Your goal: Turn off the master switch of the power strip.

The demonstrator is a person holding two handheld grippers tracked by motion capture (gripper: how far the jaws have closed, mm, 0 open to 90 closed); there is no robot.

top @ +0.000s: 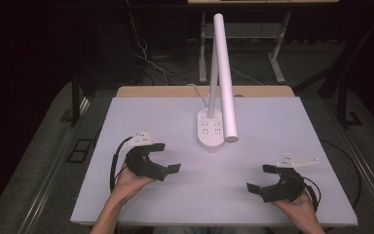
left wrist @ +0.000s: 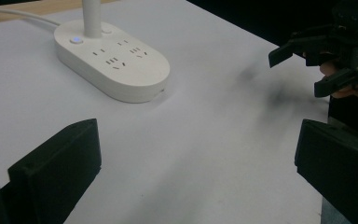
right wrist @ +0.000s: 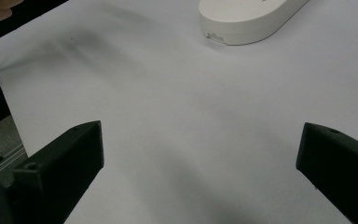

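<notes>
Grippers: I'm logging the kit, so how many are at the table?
2. The left gripper is held at the table's near left; the right gripper at its near right. Both are open.

Overhead plus two low claw-cams

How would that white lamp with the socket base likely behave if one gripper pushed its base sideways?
The lamp would probably slide, not roll: its oval base sits flat on the smooth table. Its tall stem and long head make a high push look tippy. The white cord behind may tug back.
</notes>
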